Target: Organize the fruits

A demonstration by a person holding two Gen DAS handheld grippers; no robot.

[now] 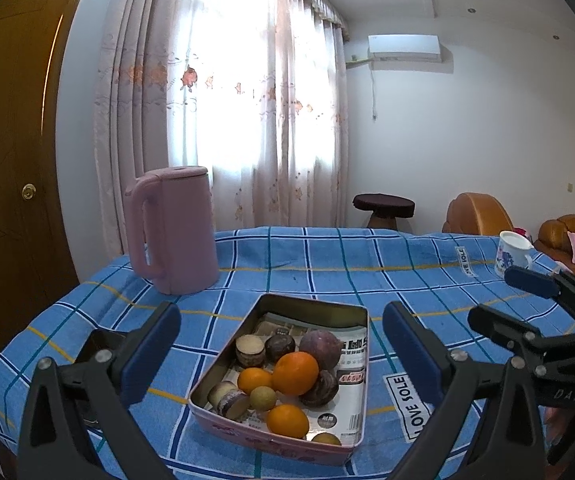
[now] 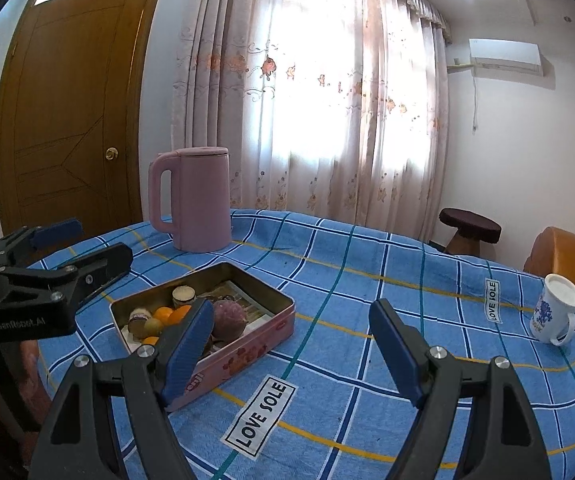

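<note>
A pink metal tin [image 1: 267, 440] lined with printed paper sits on the blue checked tablecloth [image 1: 327, 256]. In it lie three oranges, the biggest [image 1: 295, 372] in the middle, beside a purple passion fruit [image 1: 319, 344], dark round fruits [image 1: 279, 348] and cut pieces [image 1: 249, 350]. My left gripper [image 1: 280, 308] hovers open just short of the tin, touching nothing. To the tin's right my right gripper [image 2: 293, 312] is also open and holds nothing; its left finger [image 2: 187, 344] hides part of the tin [image 2: 247, 344]. Each gripper shows in the other's view: right gripper [image 1: 491, 296], left gripper [image 2: 103, 240].
A tall pink kettle [image 1: 175, 232] stands behind the tin at the back left. A white mug with blue print [image 2: 555, 308] sits near the table's right edge. Beyond the table are a dark stool [image 1: 383, 208], brown armchairs [image 1: 475, 208] and a wooden door [image 2: 71, 100].
</note>
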